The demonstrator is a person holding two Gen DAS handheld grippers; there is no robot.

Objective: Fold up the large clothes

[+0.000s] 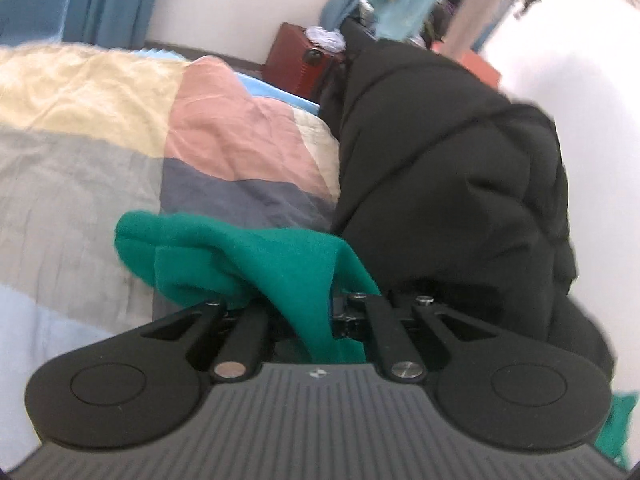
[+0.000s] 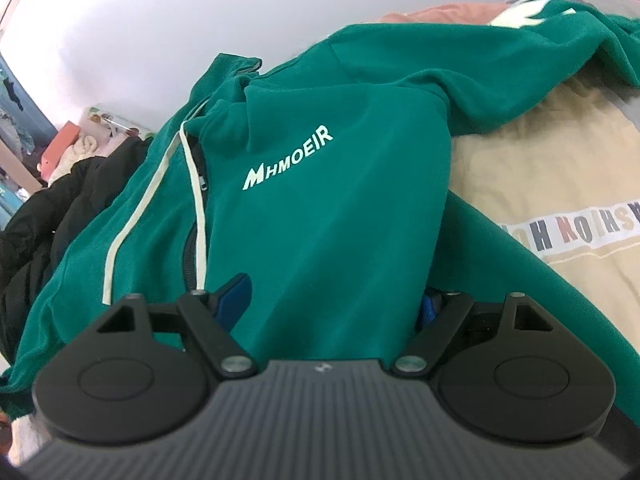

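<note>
- While spread across the bed [image 1: 80,152], green hoodie [image 2: 320,208] bunched in both claws.
- Left claw [image 1: 308,312] clamped on a green fold.
- Right claw [image 2: 332,300] apart around the hoodie front.
- Black jacket [image 1: 448,160] just beside.

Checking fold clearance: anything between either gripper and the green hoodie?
Nothing visible. The green hoodie already sits between the right gripper's fingers, and its fabric runs into the left gripper. A black jacket lies beside it on the bed.

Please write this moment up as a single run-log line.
step: folding green hoodie | left gripper: shut on hoodie fabric | right gripper: jaws apart around hoodie panel | nearby: black jacket | surface: patchwork bedspread
</note>
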